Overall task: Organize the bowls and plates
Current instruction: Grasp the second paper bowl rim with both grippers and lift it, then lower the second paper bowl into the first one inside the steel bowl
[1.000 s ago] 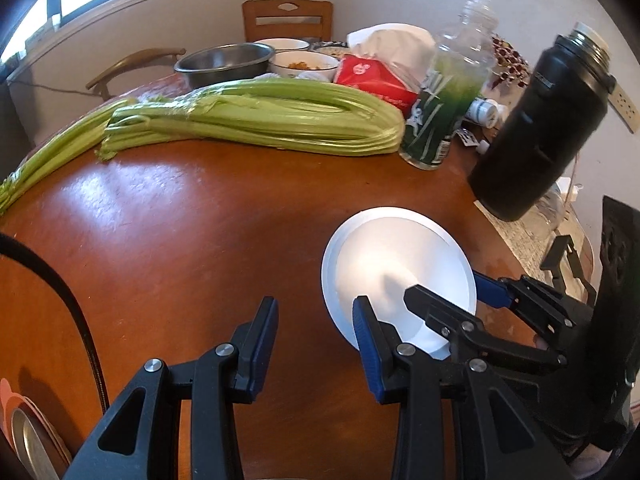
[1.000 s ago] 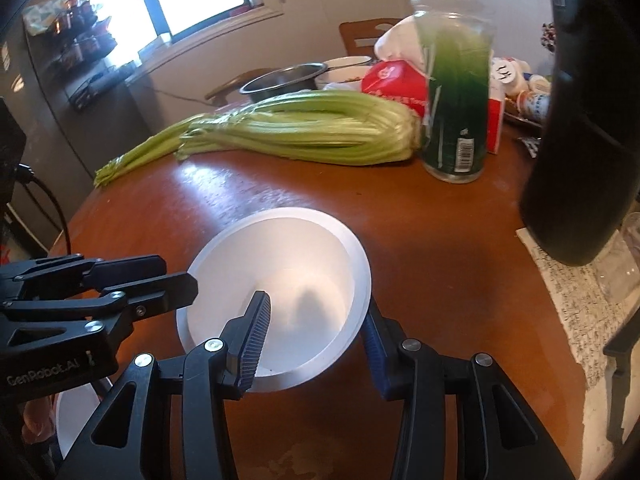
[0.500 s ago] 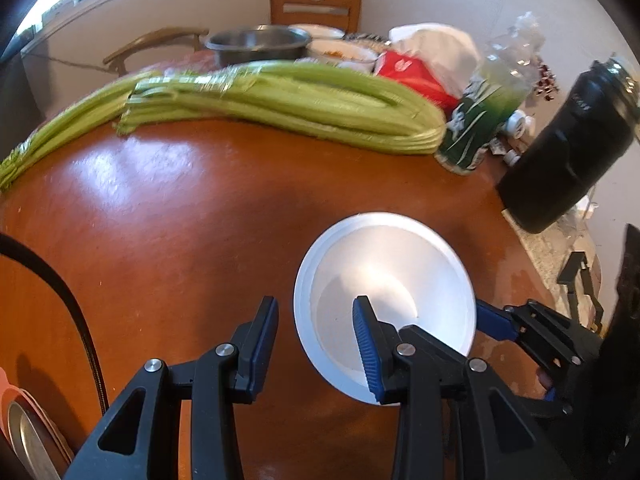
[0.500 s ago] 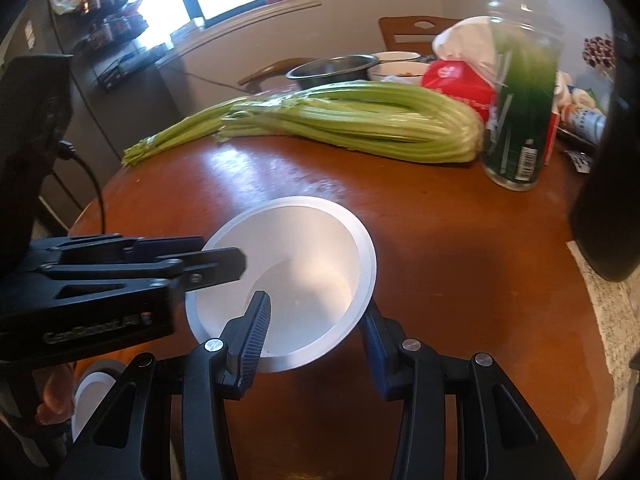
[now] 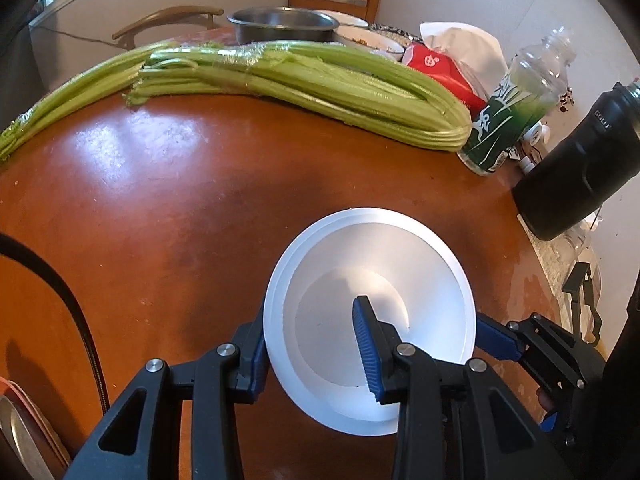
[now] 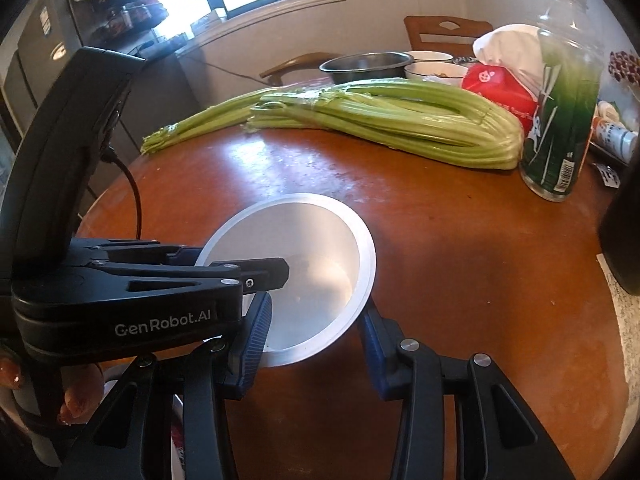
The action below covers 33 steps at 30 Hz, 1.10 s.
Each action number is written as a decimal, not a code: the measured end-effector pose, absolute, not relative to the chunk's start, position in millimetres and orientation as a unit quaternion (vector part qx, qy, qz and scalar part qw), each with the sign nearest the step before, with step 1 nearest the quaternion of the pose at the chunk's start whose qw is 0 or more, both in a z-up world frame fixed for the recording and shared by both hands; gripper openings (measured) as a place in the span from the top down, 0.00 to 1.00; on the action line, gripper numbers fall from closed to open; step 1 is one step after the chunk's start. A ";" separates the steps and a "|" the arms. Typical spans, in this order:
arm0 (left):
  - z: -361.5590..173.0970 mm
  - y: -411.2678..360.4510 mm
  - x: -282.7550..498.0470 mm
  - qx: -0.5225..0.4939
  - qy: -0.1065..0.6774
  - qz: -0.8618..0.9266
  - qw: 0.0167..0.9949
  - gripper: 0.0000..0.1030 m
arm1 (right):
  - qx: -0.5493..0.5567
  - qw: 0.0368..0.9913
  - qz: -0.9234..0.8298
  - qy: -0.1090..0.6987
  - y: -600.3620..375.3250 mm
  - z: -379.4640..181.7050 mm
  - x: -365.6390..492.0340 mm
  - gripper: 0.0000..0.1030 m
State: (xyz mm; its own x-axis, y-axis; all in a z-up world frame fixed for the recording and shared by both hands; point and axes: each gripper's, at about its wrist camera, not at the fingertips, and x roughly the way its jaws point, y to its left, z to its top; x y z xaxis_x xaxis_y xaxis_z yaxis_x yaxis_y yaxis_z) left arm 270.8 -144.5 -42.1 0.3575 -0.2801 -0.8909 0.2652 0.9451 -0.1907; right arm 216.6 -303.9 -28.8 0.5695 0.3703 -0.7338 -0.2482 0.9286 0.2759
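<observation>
A white bowl (image 5: 372, 264) hangs tilted just above the brown round table (image 5: 180, 200). My right gripper (image 6: 314, 308) is shut on the bowl's (image 6: 312, 240) near rim, one finger inside and one under the rim outside. In the left wrist view one of its blue pads (image 5: 496, 336) shows at the bowl's right edge. My left gripper (image 5: 308, 320) straddles the bowl's left rim. Its left finger sits behind the outer wall and its right finger is inside over the bowl's floor, with a gap around it. The right wrist view also shows the left gripper (image 6: 240, 260) reaching across the bowl.
A long celery bundle (image 5: 304, 84) lies across the far table. Behind it are a steel bowl (image 5: 280, 26), food bowls (image 5: 372, 40) and a red pack (image 5: 440, 68). A green bottle (image 5: 508, 120) and a black flask (image 5: 580, 168) stand on the right. Stacked plates (image 5: 24, 432) and a black cable (image 5: 80, 320) are on the left.
The bowl, held by my right gripper, has travelled left towards my left gripper. Its rim now sits between the left jaws, which held nothing before. The left jaws' gap looks unchanged.
</observation>
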 end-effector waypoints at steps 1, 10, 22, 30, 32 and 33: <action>-39.8 -143.4 269.7 -0.008 0.539 -0.167 0.825 0.63 | 0.071 0.884 0.175 0.428 -302.9 -28.0 216.5 0.56; -18.9 -134.3 257.6 -0.012 0.520 -0.166 0.838 0.63 | 0.068 0.889 0.180 0.415 -295.2 -13.7 209.3 0.57; 8.6 -123.6 233.2 -0.014 0.495 -0.165 0.853 0.63 | 0.065 0.897 0.190 0.394 -286.9 9.1 187.5 0.57; 22.4 -118.3 214.8 -0.010 0.481 -0.162 0.862 0.63 | 0.060 0.902 0.194 0.381 -282.9 22.0 172.7 0.57; 25.2 -117.0 210.6 -0.009 0.478 -0.161 0.863 0.63 | 0.059 0.903 0.194 0.378 -282.3 24.7 169.2 0.57; 27.4 -116.3 207.9 -0.008 0.475 -0.160 0.865 0.63 | 0.059 0.904 0.195 0.375 -281.5 26.5 166.9 0.57</action>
State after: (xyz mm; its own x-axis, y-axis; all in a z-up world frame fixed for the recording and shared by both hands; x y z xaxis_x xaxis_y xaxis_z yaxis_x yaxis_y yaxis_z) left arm 207.9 -116.3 27.4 0.4969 -0.2842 -0.8199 0.2699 0.9486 -0.1652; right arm 166.9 -281.4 26.5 0.6419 0.3972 -0.6558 -0.3090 0.9168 0.2528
